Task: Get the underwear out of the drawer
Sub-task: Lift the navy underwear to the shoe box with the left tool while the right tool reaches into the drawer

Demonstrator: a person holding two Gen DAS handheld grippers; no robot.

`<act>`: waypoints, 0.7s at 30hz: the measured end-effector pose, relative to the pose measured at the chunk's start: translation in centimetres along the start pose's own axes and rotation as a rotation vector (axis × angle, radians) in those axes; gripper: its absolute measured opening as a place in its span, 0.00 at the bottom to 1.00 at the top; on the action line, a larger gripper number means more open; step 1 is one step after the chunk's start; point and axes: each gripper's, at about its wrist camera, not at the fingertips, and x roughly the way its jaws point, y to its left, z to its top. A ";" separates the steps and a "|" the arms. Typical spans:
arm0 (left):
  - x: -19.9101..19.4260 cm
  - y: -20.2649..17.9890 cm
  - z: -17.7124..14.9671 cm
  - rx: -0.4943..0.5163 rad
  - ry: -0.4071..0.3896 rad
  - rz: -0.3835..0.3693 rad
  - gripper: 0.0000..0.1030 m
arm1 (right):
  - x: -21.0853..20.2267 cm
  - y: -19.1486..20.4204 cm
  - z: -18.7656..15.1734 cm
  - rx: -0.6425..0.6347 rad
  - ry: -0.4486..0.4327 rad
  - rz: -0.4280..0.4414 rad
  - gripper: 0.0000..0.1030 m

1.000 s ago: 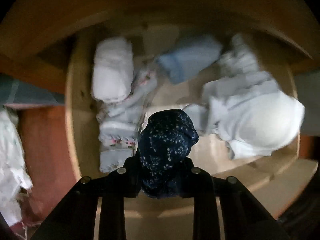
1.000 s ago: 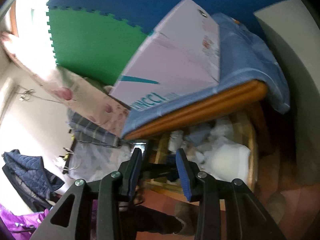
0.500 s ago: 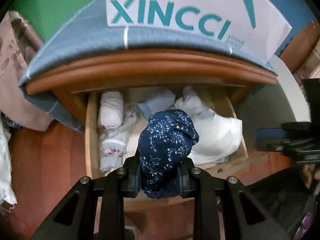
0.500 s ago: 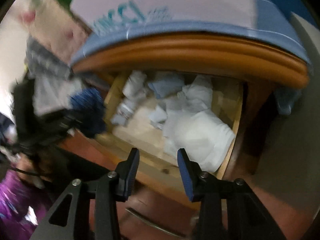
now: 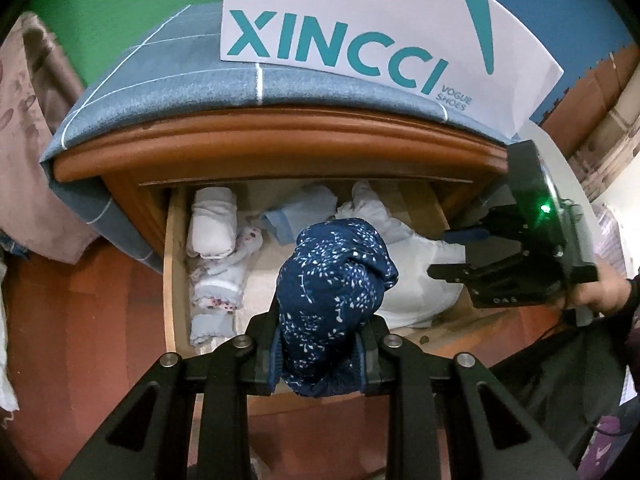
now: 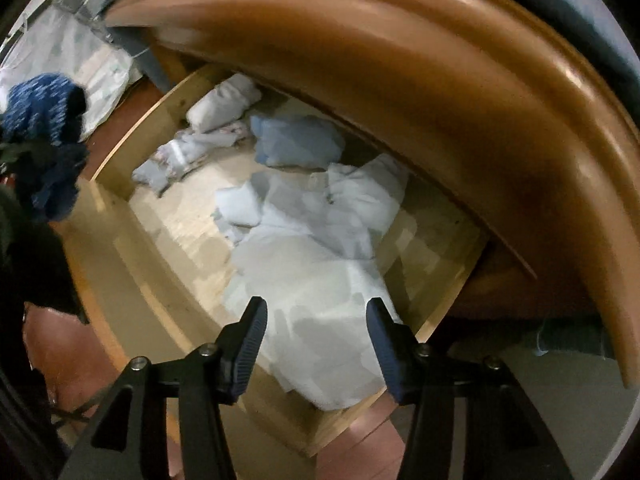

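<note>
My left gripper (image 5: 318, 354) is shut on a navy underwear with white specks (image 5: 334, 292), held up above the open wooden drawer (image 5: 173, 264). The same bundle shows at the left edge of the right wrist view as navy underwear (image 6: 42, 120). My right gripper (image 6: 316, 330) hangs over the drawer's right part, its jaws opening with nothing pressed between them, above a large white garment (image 6: 316, 292). In the left wrist view the right gripper (image 5: 452, 256) reaches in from the right. A white roll (image 5: 212, 228), a light blue piece (image 5: 298, 216) and floral pieces (image 5: 224, 280) lie inside.
The cabinet's brown rounded top edge (image 6: 460, 80) overhangs the drawer's back. A blue cloth (image 5: 160, 92) and a white XINCCI shoe box (image 5: 380, 32) sit on top. Red-brown floor (image 5: 80, 340) lies to the left. A person's hand (image 5: 604, 292) holds the right gripper.
The left gripper lifted the navy underwear up out of the drawer, then held still. The right gripper swung down from the room toward the drawer and its jaws spread wider.
</note>
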 end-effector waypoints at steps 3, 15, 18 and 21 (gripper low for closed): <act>-1.2 -0.1 0.3 0.002 -0.049 -0.010 0.24 | 0.5 -0.5 0.3 -0.002 -0.006 -0.005 0.57; -8.7 -2.3 1.5 0.056 -0.269 -0.005 0.24 | 1.2 1.3 0.0 -0.112 0.010 -0.045 0.72; -10.3 -2.4 2.5 0.039 -0.282 -0.021 0.24 | 1.9 2.1 -0.6 -0.168 0.037 -0.100 0.72; -12.0 -2.4 4.2 0.007 -0.283 -0.046 0.24 | 2.0 2.2 -0.6 -0.167 0.037 -0.106 0.72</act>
